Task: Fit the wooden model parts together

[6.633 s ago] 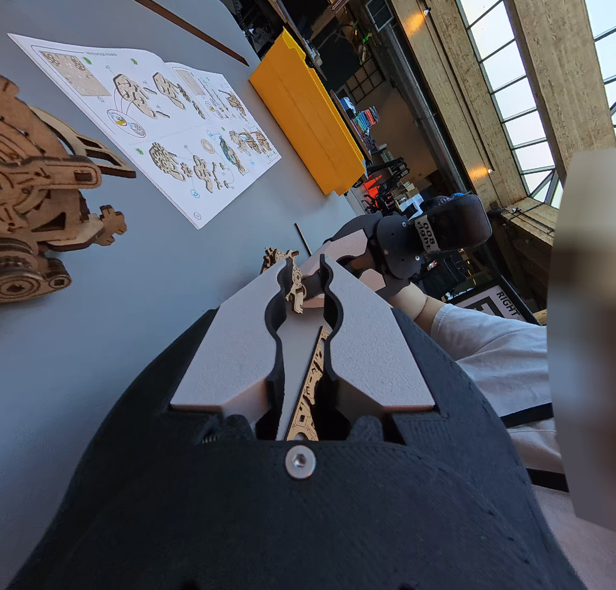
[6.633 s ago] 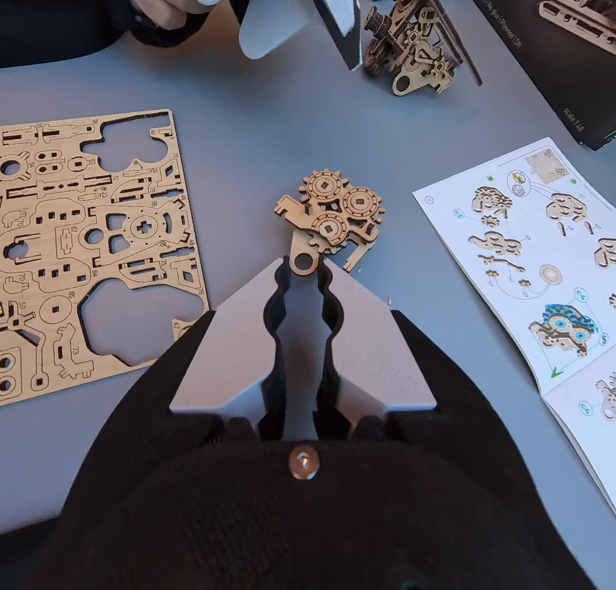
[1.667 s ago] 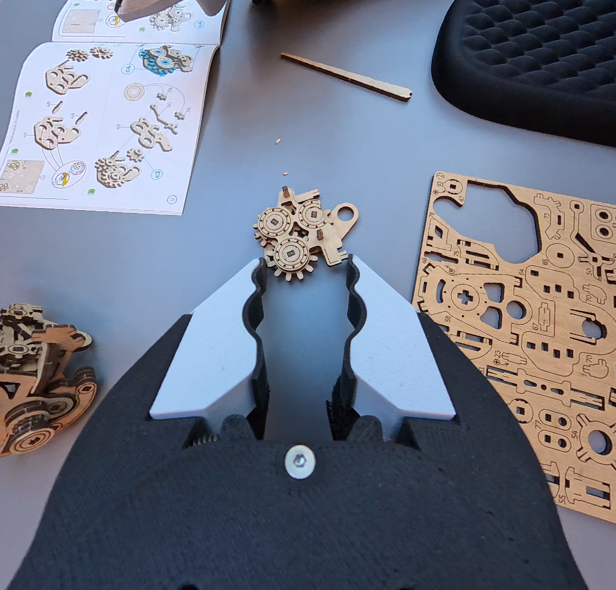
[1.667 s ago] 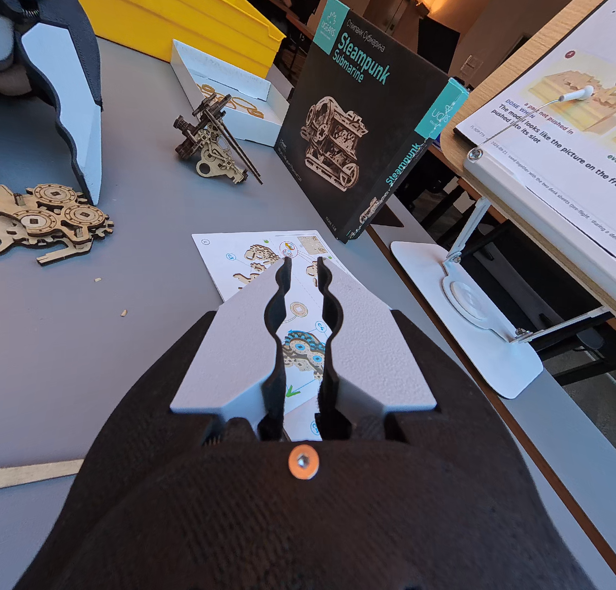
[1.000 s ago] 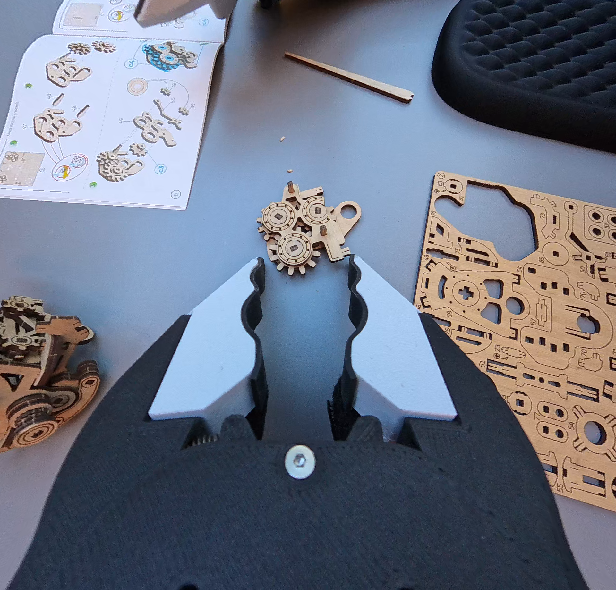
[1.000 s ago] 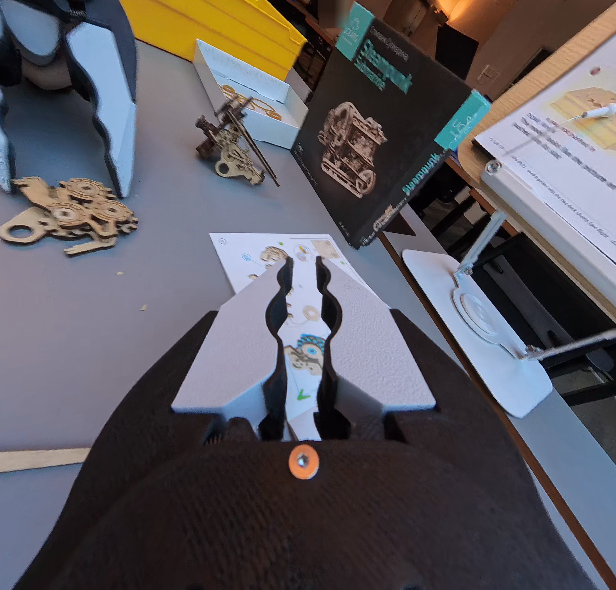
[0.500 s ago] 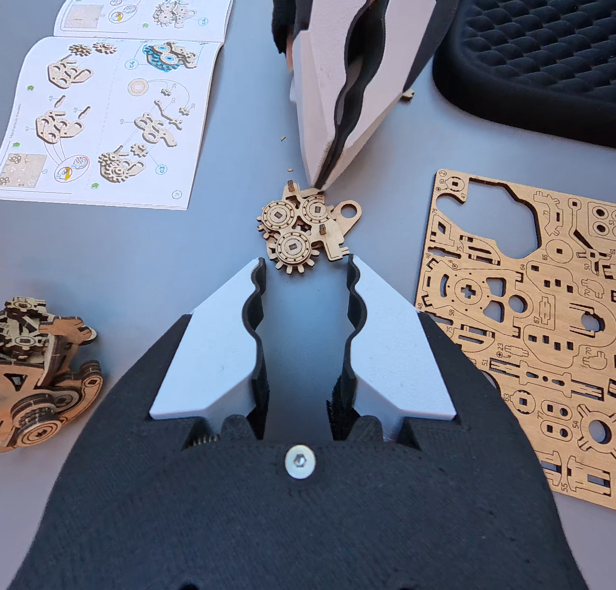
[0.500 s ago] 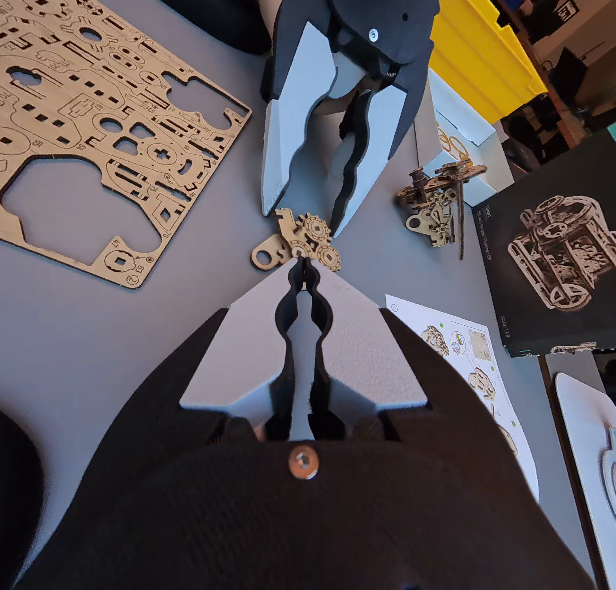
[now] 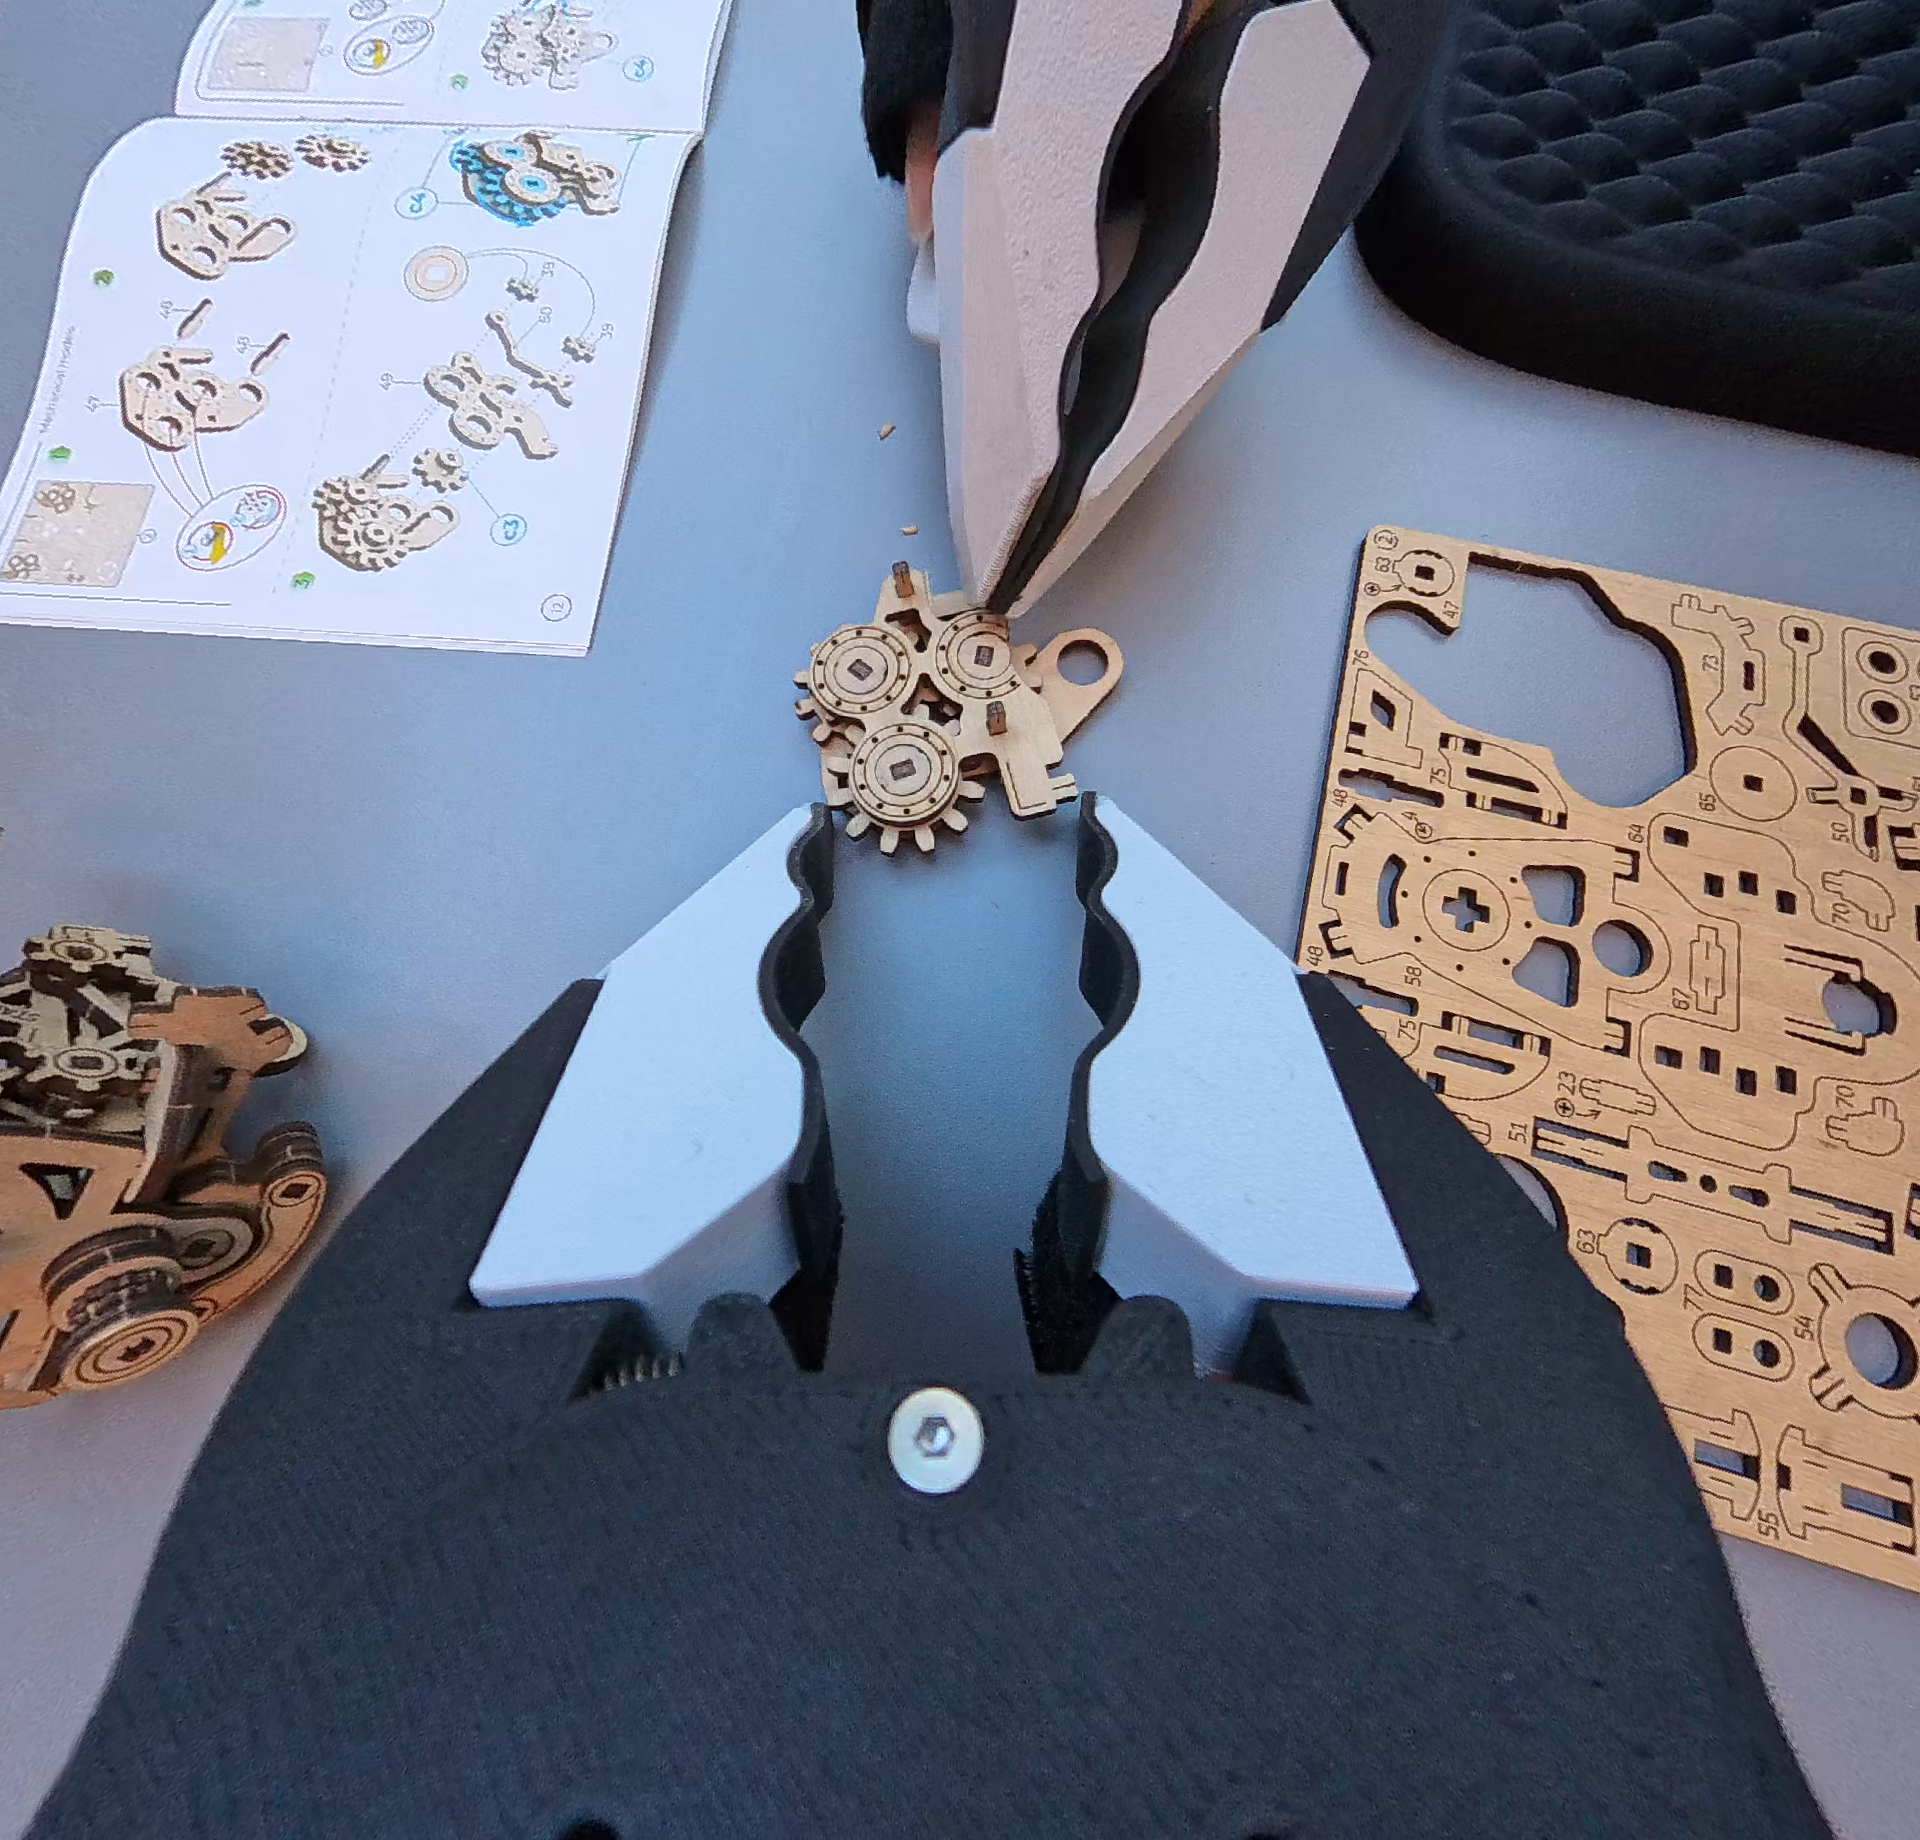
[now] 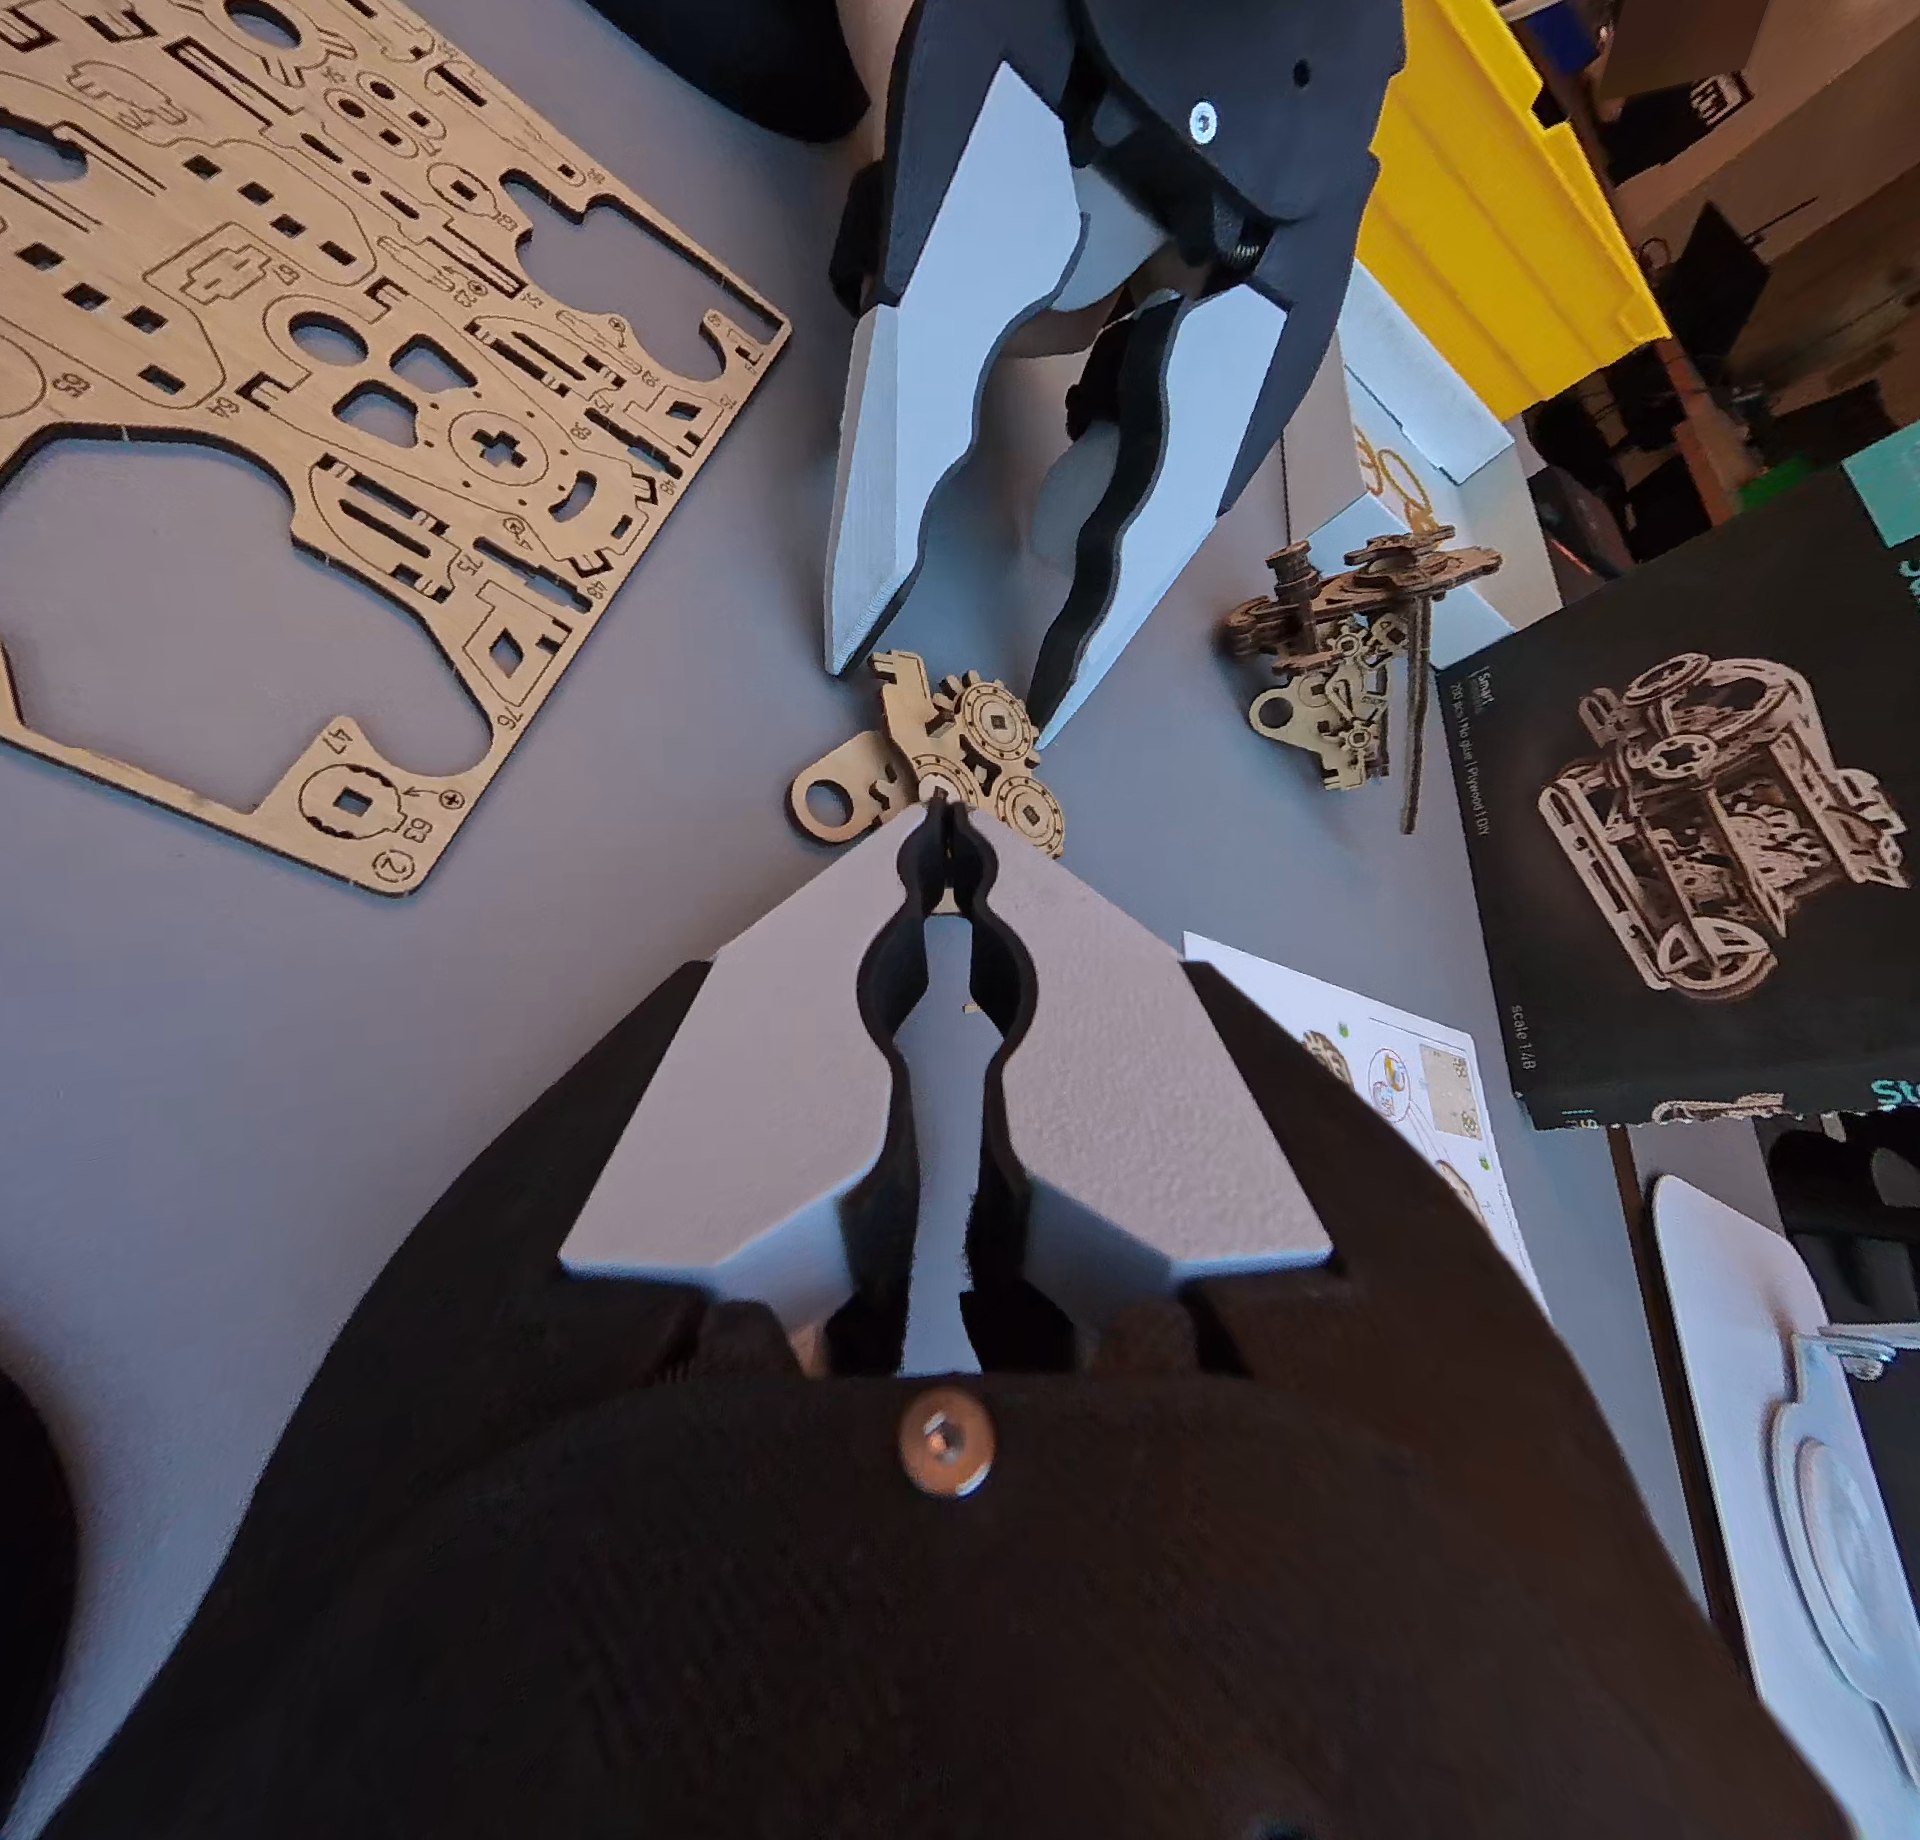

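Note:
A flat wooden gear assembly point(image 9: 935, 720) with three gears and a ring tab lies on the grey table; it also shows in the right wrist view point(image 10: 935, 762). My left gripper point(image 9: 951, 819) is open and empty, its fingertips on the table on either side of the assembly's near edge. It shows from the front in the right wrist view point(image 10: 945, 694). My right gripper point(image 10: 940, 814) is shut, with its tips on the assembly's opposite edge. In the left wrist view it point(image 9: 997, 595) comes down steeply from above. I cannot tell whether it pinches any wood.
A plywood parts sheet point(image 9: 1662, 1011) lies right of the assembly, an open instruction booklet point(image 9: 312, 336) to the far left, a part-built model point(image 9: 125, 1167) at the near left, and a black pad point(image 9: 1683, 149) behind. A small sub-assembly point(image 10: 1340, 647), black box point(image 10: 1683, 803) and yellow bin point(image 10: 1486, 180) stand nearby. The grippers are tip to tip, or close to it.
My right gripper has swung from over the booklet to the gear assembly and closed, tips now on its edge. My left gripper stays open at the assembly.

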Tool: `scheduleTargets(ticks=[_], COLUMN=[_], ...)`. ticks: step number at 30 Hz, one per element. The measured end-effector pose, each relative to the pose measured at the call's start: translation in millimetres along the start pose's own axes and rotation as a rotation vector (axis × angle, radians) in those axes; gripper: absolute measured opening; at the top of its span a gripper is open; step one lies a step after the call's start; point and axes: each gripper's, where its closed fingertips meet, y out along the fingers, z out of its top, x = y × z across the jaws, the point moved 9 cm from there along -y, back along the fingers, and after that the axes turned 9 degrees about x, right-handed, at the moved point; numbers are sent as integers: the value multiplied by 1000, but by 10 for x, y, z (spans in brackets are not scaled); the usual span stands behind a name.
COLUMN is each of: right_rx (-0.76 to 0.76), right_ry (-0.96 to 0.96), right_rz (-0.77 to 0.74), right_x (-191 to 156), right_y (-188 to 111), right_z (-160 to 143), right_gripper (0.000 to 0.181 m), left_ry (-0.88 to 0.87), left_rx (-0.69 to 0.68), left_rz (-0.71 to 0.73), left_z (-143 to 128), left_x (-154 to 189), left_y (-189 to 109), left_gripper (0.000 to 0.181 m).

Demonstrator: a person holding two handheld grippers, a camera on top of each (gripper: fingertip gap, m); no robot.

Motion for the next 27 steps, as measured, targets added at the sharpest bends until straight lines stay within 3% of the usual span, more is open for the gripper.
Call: scheduleTargets(ticks=[11,14,19,27], right_rx=[66,71,36,36], right_ry=[35,86,71,1], right_rz=[-35,-34,-3,31], right_x=[91,147,133,56], right_y=[-102,-117,-89,-93], right_z=[-33,-63,-88,-82], right_gripper=[1,23,27,26], left_ry=[-3,2,1,-94], left_rx=[3,13,5,22], left_rz=[0,-3,-1,-27], left_z=[2,16,16,15], left_x=[-9,4,2,-40], left_y=[-1,4,19,-3], left_gripper=[49,61,45,45])
